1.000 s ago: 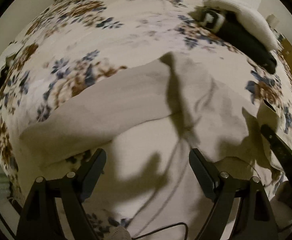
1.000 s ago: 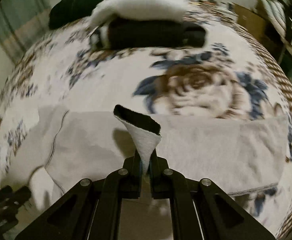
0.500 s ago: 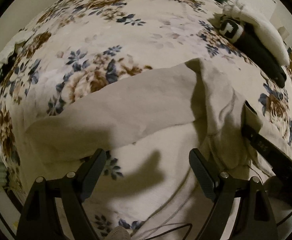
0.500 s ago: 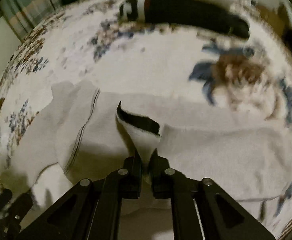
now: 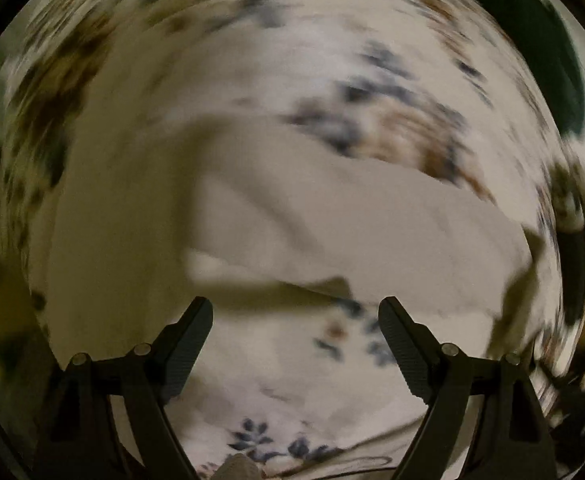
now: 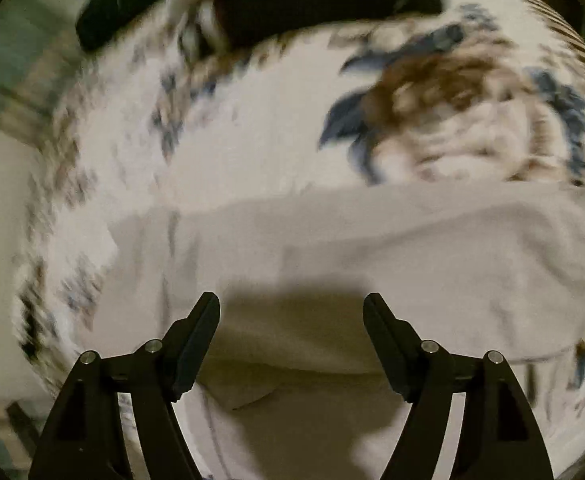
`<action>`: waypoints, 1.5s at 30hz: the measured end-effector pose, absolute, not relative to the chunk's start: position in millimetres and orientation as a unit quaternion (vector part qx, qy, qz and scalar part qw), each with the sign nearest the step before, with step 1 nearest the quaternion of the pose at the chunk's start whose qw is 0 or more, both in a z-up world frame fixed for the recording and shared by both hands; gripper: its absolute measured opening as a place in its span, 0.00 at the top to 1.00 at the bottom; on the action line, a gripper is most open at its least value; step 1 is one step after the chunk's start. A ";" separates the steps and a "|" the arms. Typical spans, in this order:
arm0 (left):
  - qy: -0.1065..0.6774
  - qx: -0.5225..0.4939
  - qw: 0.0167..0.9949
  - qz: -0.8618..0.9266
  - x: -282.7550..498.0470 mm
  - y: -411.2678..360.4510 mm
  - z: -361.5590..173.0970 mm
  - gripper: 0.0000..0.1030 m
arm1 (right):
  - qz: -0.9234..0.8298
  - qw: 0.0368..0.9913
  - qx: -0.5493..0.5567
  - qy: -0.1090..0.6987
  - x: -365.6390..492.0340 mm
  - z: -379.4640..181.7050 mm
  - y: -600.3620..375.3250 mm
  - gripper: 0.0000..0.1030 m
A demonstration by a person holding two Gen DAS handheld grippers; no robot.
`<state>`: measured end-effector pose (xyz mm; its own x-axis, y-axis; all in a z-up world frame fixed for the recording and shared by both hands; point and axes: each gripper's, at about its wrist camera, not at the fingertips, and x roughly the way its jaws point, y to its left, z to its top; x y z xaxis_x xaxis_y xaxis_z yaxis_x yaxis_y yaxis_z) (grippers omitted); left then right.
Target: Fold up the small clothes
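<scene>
A pale grey garment (image 6: pixel 392 248) lies flat on the floral bedspread (image 6: pixel 252 140). In the right wrist view it spreads across the middle, just ahead of my right gripper (image 6: pixel 291 308), which is open and empty above it. In the left wrist view the same garment (image 5: pixel 352 232) lies ahead of my left gripper (image 5: pixel 295 312), which is open and empty over the bedspread (image 5: pixel 252 380). Both views are blurred by motion.
A black folded item (image 6: pixel 324 0) with a white one on top sits at the far side of the bed. A dark green cloth (image 5: pixel 532 40) lies at the far right in the left wrist view. A cable (image 5: pixel 352 460) runs near the left gripper.
My right gripper has opened and let go of the grey garment's corner, which now lies flat. My left gripper stayed open and swung quickly, so its view has shifted.
</scene>
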<state>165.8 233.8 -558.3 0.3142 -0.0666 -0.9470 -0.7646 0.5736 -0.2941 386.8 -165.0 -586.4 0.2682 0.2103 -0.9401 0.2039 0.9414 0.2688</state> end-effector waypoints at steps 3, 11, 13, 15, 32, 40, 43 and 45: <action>0.506 -0.453 0.680 0.275 145.8 260.1 -574.5 0.18 | 0.046 0.764 0.139 0.629 399.6 -603.1 -123.3 0.26; 0.413 -0.593 0.610 0.324 124.2 295.6 -606.5 0.18 | 0.023 0.796 0.144 0.588 390.6 -573.6 -117.2 0.26; 0.407 -0.588 0.621 0.322 130.6 291.5 -603.3 0.19 | 0.000 0.795 0.143 0.589 389.8 -571.8 -124.8 0.26; 0.404 -0.574 0.633 0.327 136.8 287.5 -599.5 0.39 | -0.034 0.794 0.122 0.594 388.0 -572.4 -133.8 0.26; 0.341 -0.464 0.760 0.302 151.5 272.5 -512.0 0.98 | -0.092 0.793 0.085 0.596 363.2 -560.4 -183.3 0.25; 0.288 -0.458 0.788 0.293 160.0 251.4 -474.7 0.99 | -0.076 0.803 0.109 0.581 353.1 -540.5 -211.9 0.25; 0.274 -0.415 0.831 0.250 178.5 224.4 -439.1 0.99 | -0.079 0.804 0.116 0.577 350.4 -538.7 -225.1 0.25; 0.270 -0.383 0.856 0.219 192.0 201.5 -418.0 0.99 | -0.083 0.804 0.124 0.576 347.3 -537.9 -234.7 0.25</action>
<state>192.0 201.5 -418.0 0.7582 0.1672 -0.6302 -0.5812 0.6114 -0.5371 347.3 -234.7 -537.9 0.3233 0.0098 -0.9462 0.2766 0.9553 0.1044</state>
